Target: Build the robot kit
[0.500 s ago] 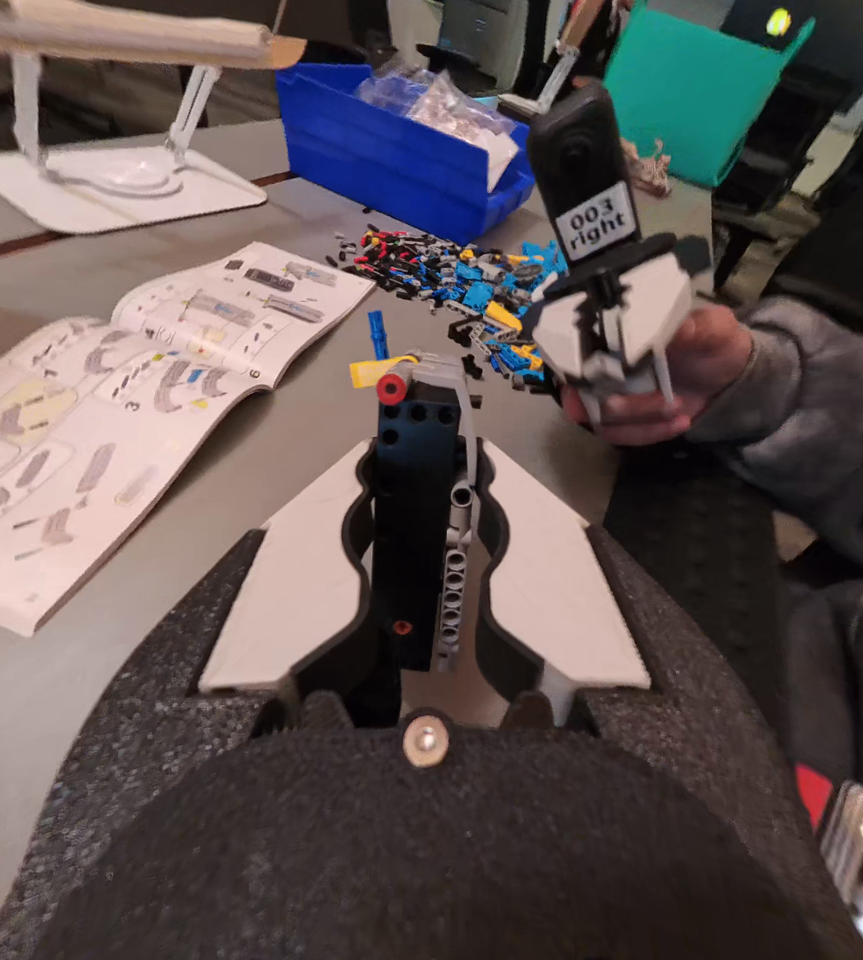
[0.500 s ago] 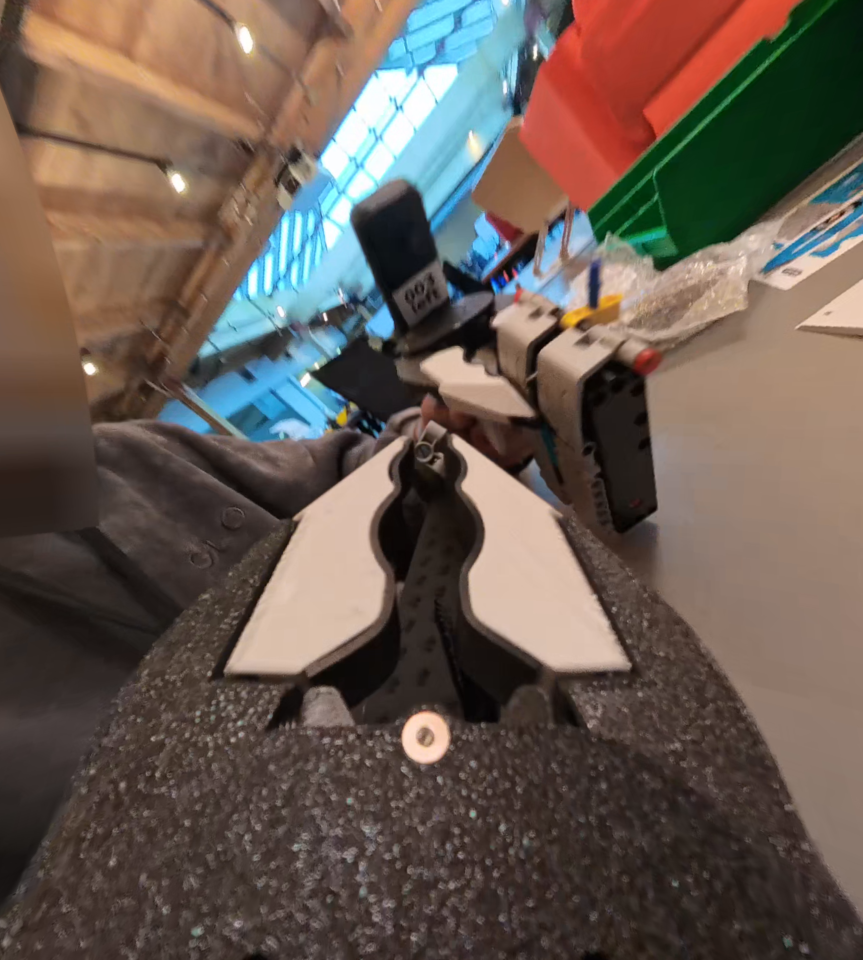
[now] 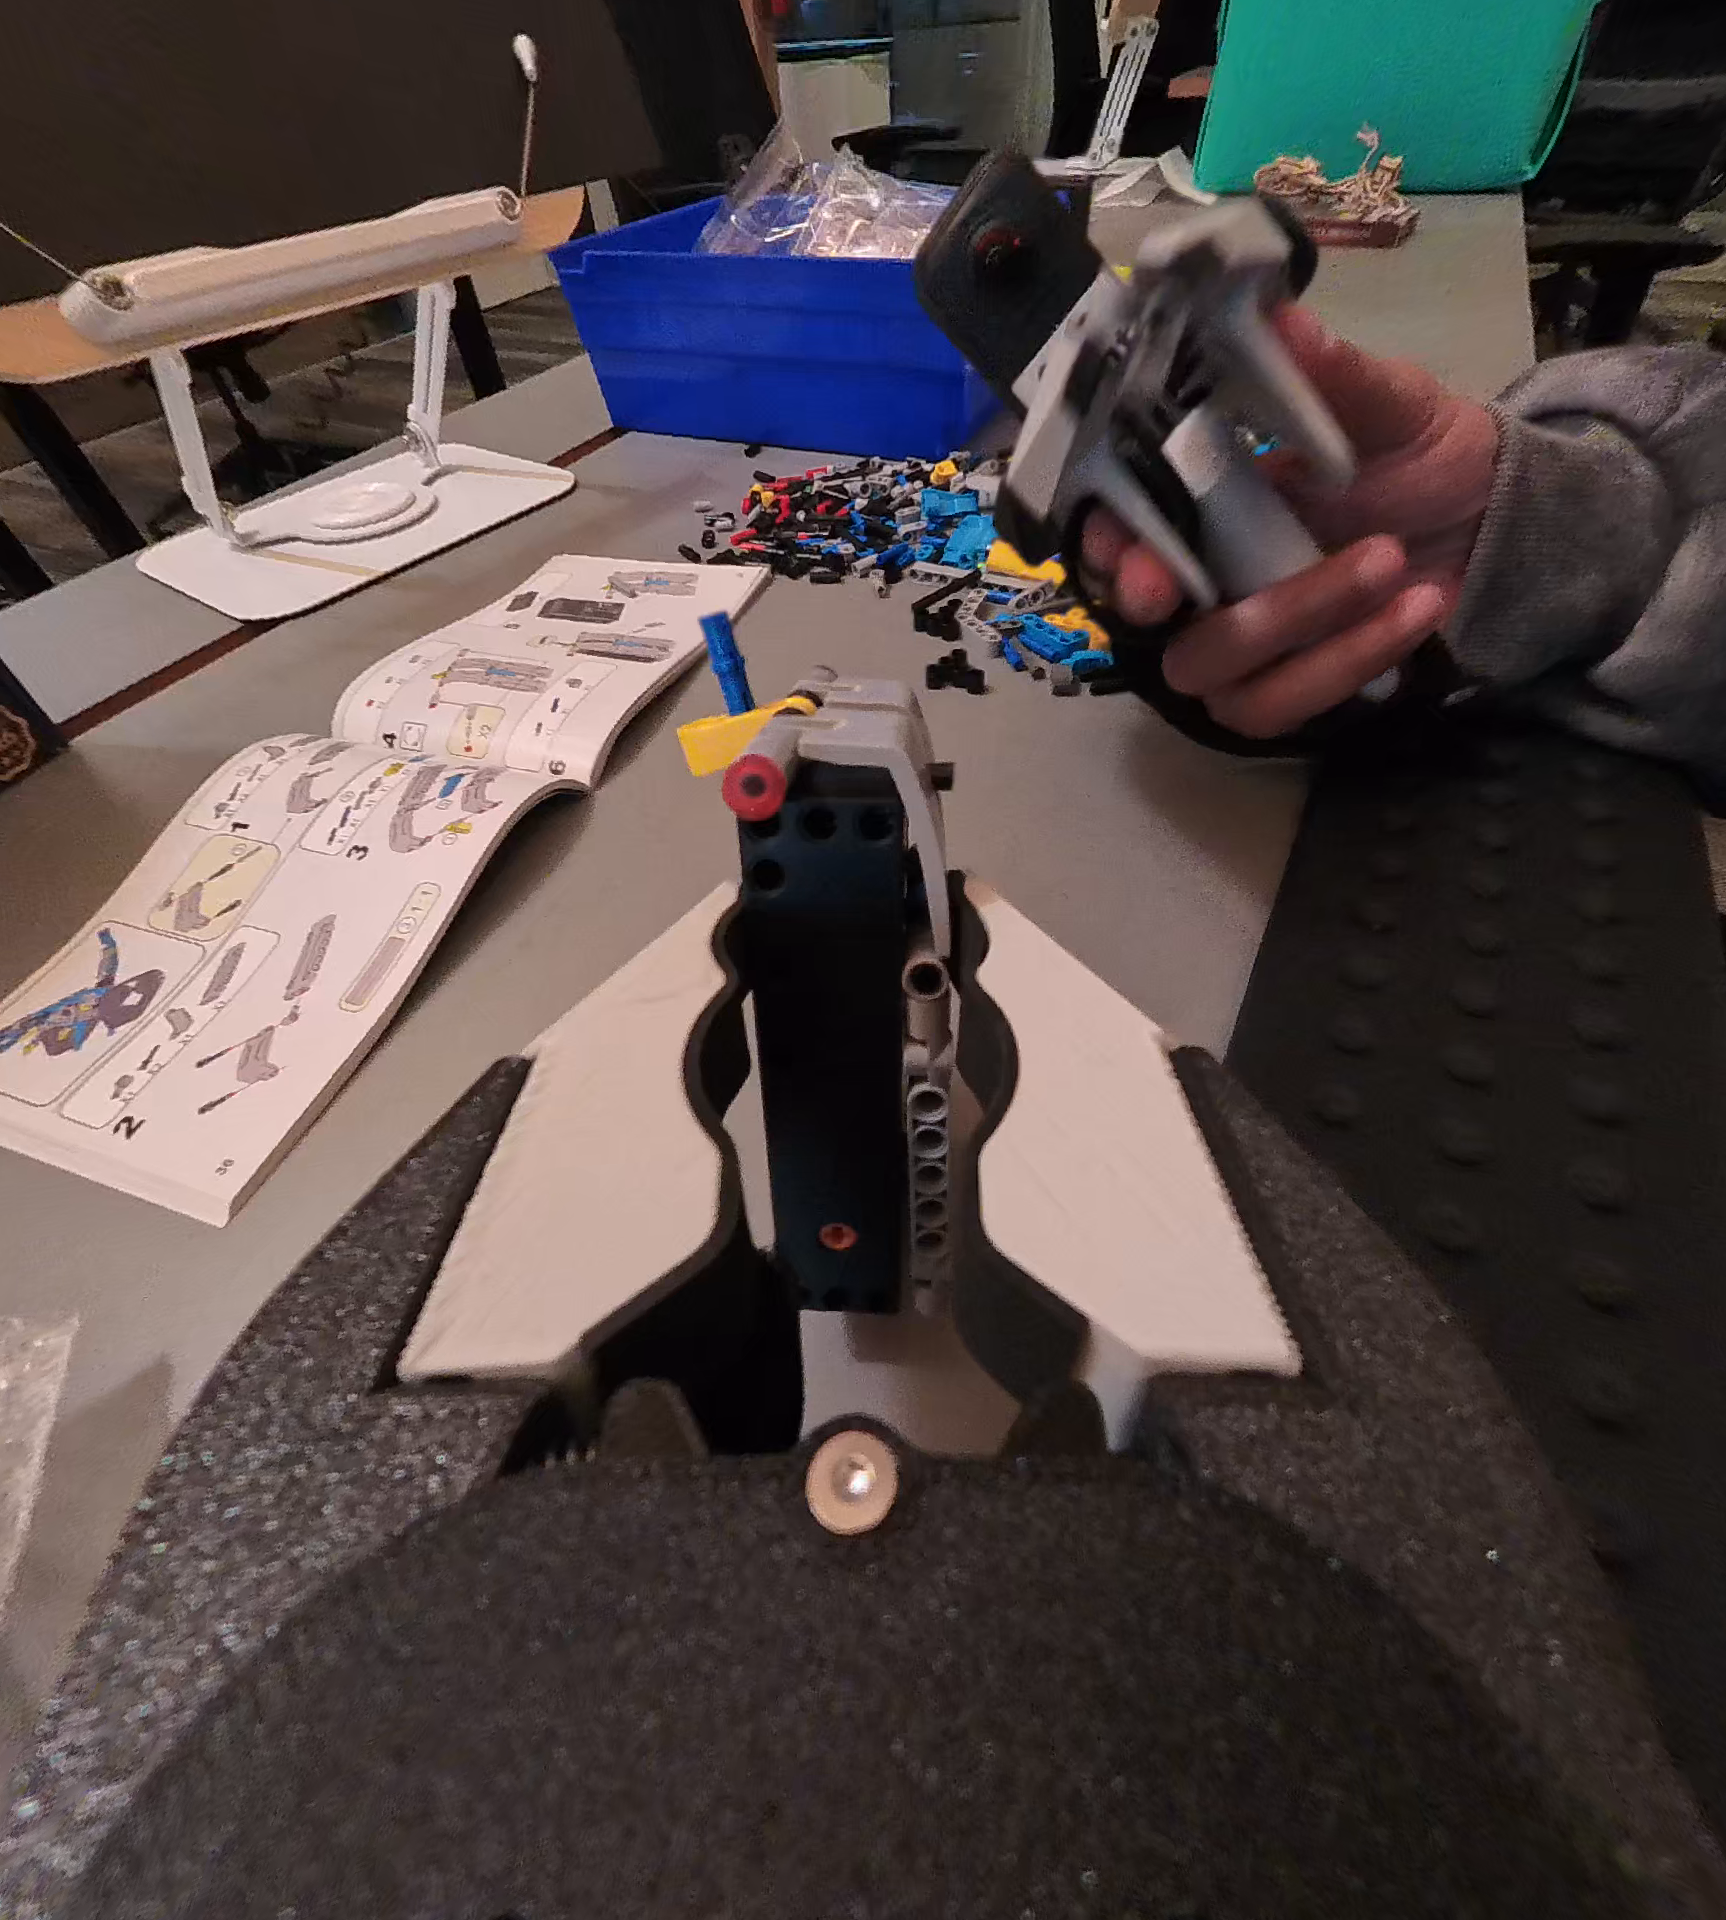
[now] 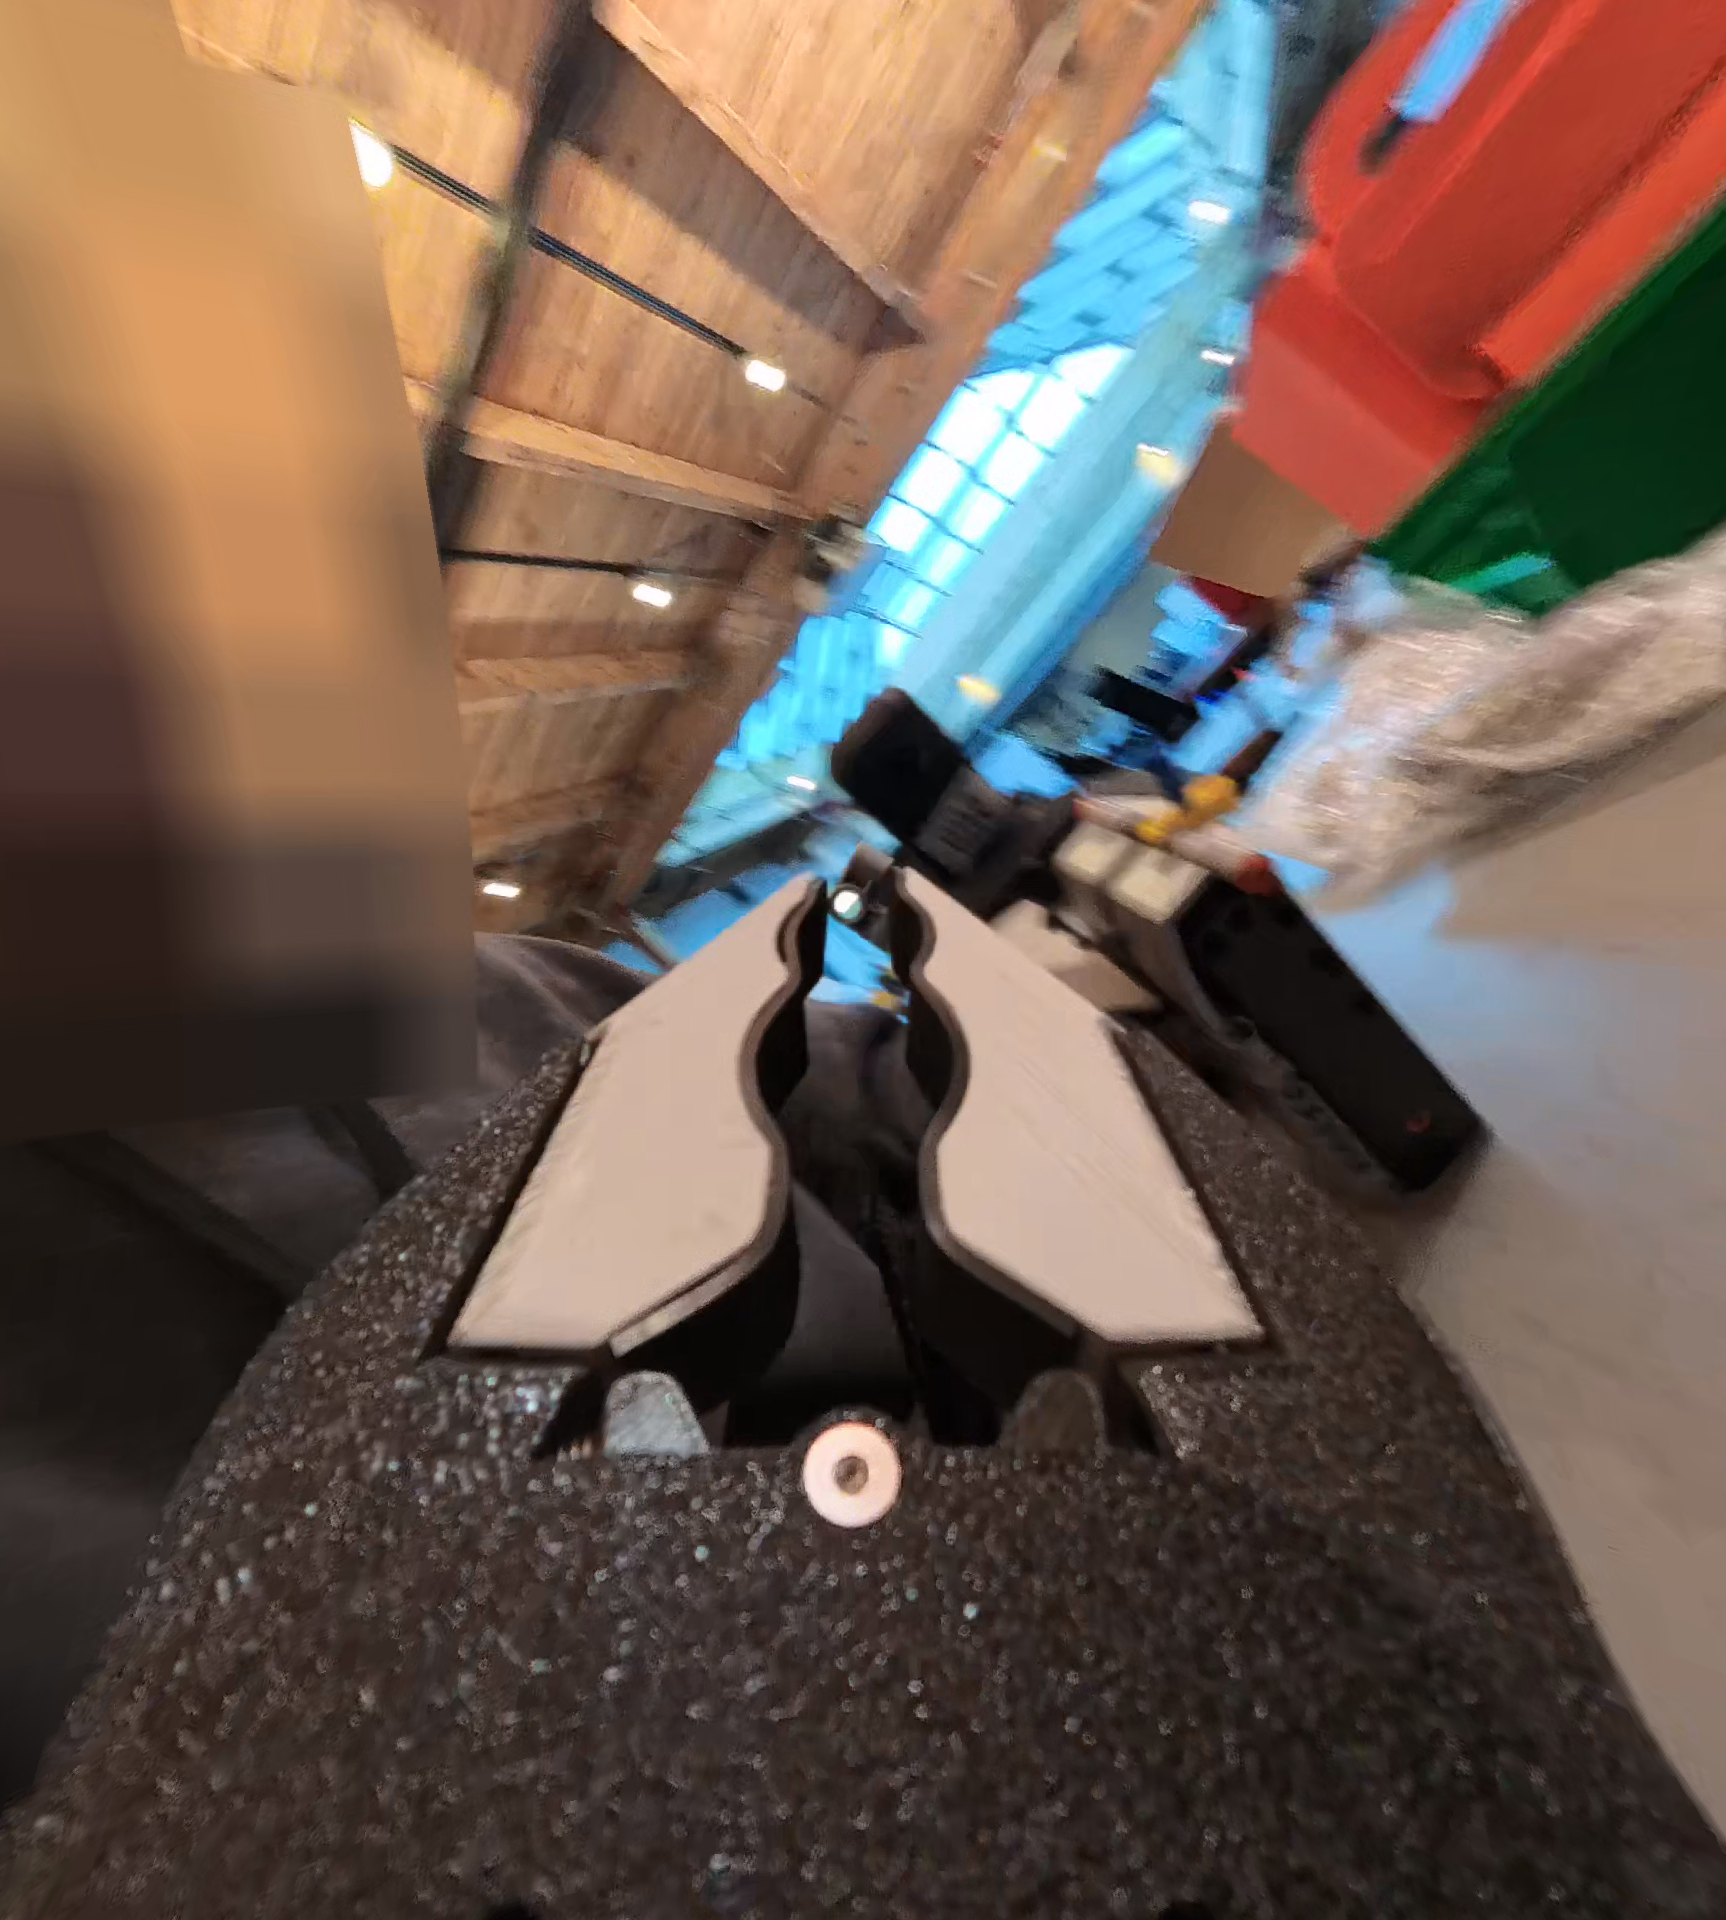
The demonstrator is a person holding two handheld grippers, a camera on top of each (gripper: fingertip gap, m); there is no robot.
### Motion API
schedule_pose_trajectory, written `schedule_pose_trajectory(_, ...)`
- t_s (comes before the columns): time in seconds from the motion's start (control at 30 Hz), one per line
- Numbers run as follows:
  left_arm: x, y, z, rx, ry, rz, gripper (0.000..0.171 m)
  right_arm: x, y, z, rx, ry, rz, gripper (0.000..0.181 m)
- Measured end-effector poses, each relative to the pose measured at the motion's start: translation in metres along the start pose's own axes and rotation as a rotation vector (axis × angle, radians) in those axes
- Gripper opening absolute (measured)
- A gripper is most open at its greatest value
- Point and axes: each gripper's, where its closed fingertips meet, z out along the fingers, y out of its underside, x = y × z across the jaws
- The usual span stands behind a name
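the left hand-held gripper (image 3: pixel 843 997) pinches a dark block assembly (image 3: pixel 823 1049) upright above the bench (image 3: pixel 547 935), presenting its top. the right hand-held gripper (image 4: pixel 854 902), raised beside it, pinches a small grey piece (image 4: pixel 848 902) at its tips.

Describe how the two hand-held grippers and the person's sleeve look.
The left hand-held gripper has two flat, pale grey fingers with wavy black inner edges, set in a speckled black foam-like body with a silver screw at the centre. The right hand-held gripper looks the same from its own camera. It carries a black camera on top. The person's sleeve is grey fleece.
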Motion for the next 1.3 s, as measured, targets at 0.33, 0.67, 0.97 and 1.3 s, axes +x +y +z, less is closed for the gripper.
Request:
schedule_pose_trajectory(0.33, -0.005, 0.005, -0.003, 0.014, 0.032, -0.046, 0.034, -0.003, -0.017, -0.01, 0.107, -0.113, 0.14, 0.01)
schedule_pose_trajectory(0.67, -0.004, 0.016, -0.001, -0.066, -0.002, 0.038, 0.035, 0.026, 0.001, -0.003, 0.034, 0.05, 0.186, 0.009)
schedule_pose_trajectory(0.97, -0.007, 0.017, 0.0, -0.082, -0.043, 0.054, 0.037, 0.035, 0.028, 0.034, -0.032, 0.193, 0.081, 0.01)
schedule_pose_trajectory(1.3, -0.008, 0.014, -0.003, -0.067, -0.063, 0.059, 0.038, 0.05, 0.031, 0.042, -0.014, 0.18, 0.196, 0.01)
